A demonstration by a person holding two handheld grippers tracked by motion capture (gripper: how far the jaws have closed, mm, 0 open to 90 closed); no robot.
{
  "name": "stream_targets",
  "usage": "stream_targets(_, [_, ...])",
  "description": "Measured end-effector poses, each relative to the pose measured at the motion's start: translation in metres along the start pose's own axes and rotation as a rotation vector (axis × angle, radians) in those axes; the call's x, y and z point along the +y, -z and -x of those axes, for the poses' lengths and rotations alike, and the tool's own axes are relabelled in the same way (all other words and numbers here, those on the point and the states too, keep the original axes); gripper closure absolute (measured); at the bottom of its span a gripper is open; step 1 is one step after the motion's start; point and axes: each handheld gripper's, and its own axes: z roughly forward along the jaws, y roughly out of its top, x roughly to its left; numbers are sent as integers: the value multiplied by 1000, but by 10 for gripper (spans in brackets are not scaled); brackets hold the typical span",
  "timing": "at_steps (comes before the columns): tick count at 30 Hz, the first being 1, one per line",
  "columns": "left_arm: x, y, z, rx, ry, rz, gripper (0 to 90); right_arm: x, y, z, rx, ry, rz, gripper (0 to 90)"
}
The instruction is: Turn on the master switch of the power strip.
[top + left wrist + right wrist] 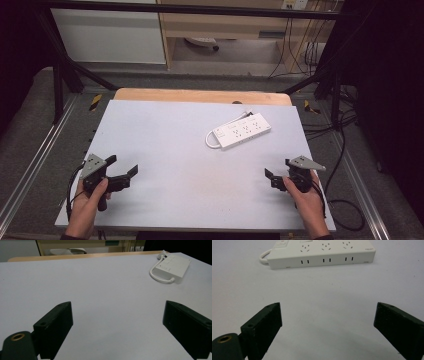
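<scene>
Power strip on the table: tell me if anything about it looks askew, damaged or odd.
Nothing looks damaged. The white power strip lies flat on the table but at a slant to its edges, its short cord curled in a loop at the switch end. Both tools, left and right, are open and well clear of it.

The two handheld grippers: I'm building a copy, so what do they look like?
The left gripper and right gripper are alike: black bodies, two blocky black jaws, a grey three-cornered plate on top, a black cable trailing behind. A brass-coloured threaded hole sits beside one jaw.
</scene>
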Motion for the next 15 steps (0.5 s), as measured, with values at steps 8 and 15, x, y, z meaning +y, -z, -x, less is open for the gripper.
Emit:
stream_targets(8, [0, -1, 3, -14, -23, 1, 88, 1, 3, 4, -5, -40, 13, 74])
stream_targets(15, [1, -3, 3, -18, -27, 11, 79, 6, 6, 3, -10, -55, 38, 46])
